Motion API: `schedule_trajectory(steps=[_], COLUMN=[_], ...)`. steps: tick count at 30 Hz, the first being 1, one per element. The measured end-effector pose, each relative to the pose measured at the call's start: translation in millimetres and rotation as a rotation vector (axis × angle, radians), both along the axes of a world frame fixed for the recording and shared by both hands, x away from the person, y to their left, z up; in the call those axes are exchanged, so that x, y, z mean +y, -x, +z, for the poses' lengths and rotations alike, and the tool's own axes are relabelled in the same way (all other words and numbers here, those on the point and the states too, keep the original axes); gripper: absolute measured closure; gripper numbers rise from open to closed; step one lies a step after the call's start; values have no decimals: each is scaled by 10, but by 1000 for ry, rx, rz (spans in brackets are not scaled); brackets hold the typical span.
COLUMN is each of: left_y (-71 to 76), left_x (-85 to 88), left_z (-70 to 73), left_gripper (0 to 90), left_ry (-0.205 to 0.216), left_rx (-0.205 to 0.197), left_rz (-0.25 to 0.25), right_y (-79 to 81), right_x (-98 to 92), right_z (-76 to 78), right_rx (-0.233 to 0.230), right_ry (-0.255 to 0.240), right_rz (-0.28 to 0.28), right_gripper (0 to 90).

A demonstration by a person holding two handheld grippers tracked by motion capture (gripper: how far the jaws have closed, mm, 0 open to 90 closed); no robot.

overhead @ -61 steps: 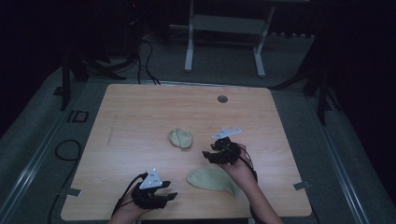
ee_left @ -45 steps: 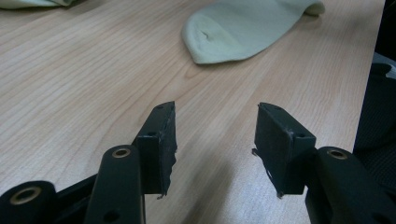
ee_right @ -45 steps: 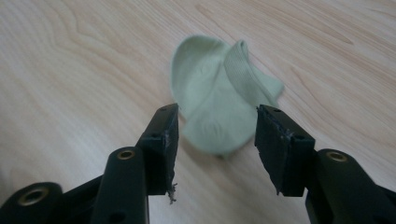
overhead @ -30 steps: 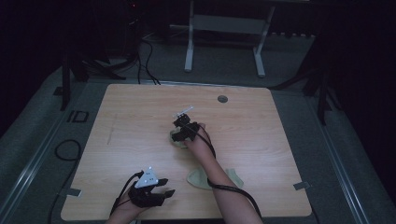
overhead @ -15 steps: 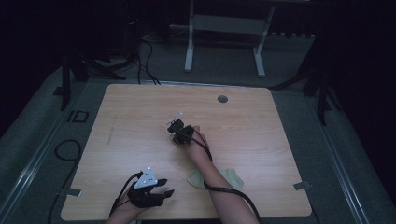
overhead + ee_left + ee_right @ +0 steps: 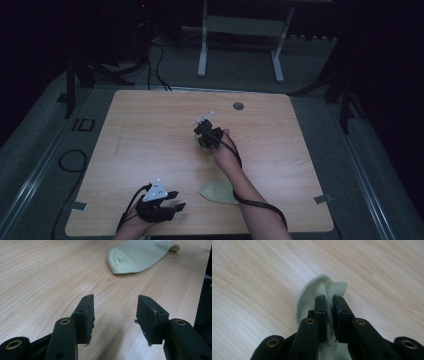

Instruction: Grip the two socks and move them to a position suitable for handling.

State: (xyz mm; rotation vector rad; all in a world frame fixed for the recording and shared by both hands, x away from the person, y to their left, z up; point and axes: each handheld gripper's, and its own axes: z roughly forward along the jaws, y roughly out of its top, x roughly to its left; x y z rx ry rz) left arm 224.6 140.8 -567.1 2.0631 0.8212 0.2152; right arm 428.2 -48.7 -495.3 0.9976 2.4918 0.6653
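Up close, right fingers (image 6: 329,305) pinching sock (image 6: 312,293).

Counter (image 6: 150,135): pale wood-grain, smooth, slight sheen. Held sock (image 6: 312,297): soft pale-green knit cloth, matt, fine ribbed weave at the cuff. Second sock (image 6: 140,256): same matt cloth. Right gripper (image 6: 329,305): matt black plastic, brass-coloured rivets, rough-edged pads.

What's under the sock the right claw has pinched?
Bare wooden table lies around and beneath the sock gripped by the right claw. The claw's arms hide the sock's near part.
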Motion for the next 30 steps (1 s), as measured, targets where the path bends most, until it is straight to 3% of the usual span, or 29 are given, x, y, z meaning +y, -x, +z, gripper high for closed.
schedule_trajectory(steps=[10,18,27,28,30], left_y=[7,7,10,10,10], left_x=[-30,-42,-64,-66,-67], left_z=[-4,5,4,3,0], left_gripper=[484,484,484,484,484], left_ry=[-2,4,5,4,5], left_rx=[3,3,6,7,9], left_rz=[0,5,-2,-3,-3], right_y=[212,376,414,414,444], right_x=[-441,-670,-730,-709,-673], right_z=[307,381,53,-99,-203], right_rx=[-52,-65,-28,17,26], right_ry=[14,2,16,11,29], right_rz=[-22,-37,-40,-14,-10], right_gripper=[824,824,823,821,820])
